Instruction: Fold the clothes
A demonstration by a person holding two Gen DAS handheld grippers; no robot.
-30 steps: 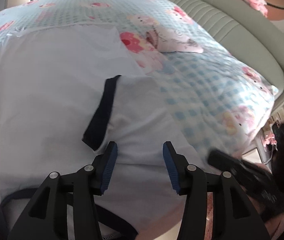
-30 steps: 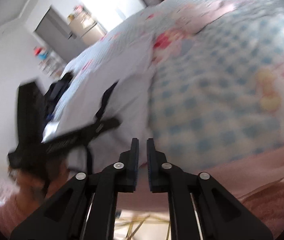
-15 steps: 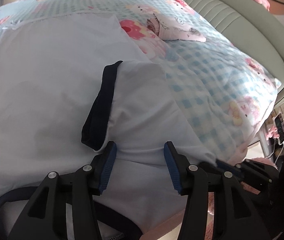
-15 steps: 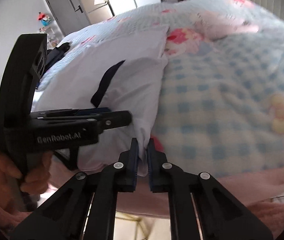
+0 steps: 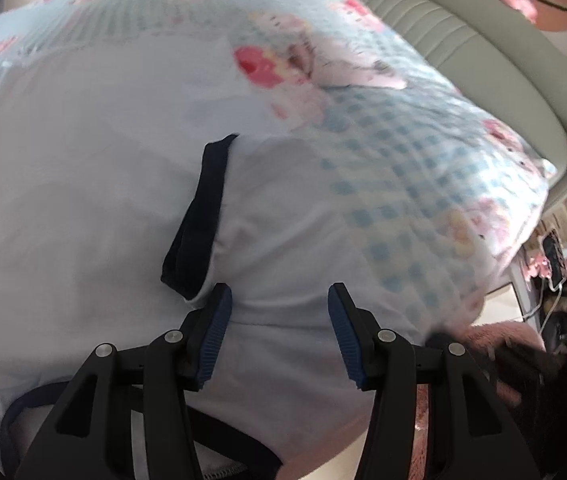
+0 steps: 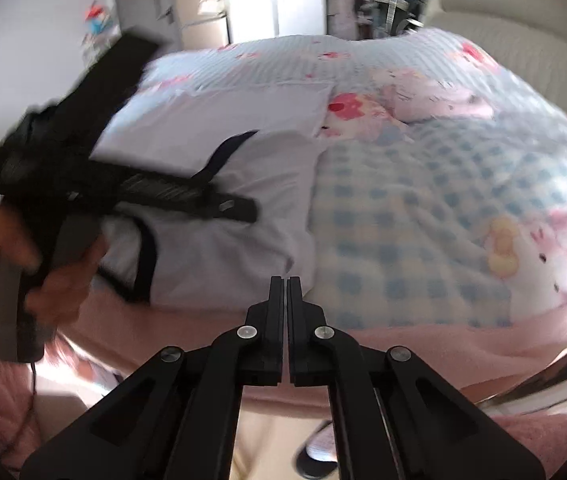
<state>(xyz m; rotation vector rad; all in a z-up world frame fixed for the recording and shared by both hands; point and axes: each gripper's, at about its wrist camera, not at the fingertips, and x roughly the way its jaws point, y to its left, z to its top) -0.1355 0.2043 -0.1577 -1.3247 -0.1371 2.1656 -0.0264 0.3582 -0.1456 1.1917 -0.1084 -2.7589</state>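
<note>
**Left wrist view:** You are holding the left gripper point(image 5: 279, 296) spread wide and empty, low over the near part of the white T-shirt point(image 5: 83, 200). The shirt is lying flat on the checked duvet point(image 5: 403, 184). Its navy sleeve cuff point(image 5: 199, 216) is lying turned in over the body, much as half a second ago. This view is blurring now.

**Right wrist view:** You are drawing the right gripper point(image 6: 285, 280) back. Half a second ago the T-shirt point(image 6: 243, 220) edge was sitting between its fingers. Now they are nearly together, with no cloth visible in the slit, just off the shirt's near right corner. The left gripper point(image 6: 239, 208) is swinging across the shirt in your hand point(image 6: 55, 272). That side fold is probably laid down and released.

**Count:** one T-shirt, one visible cuff, two grippers, one duvet and one pink plush point(image 6: 431, 92) far right.
</note>
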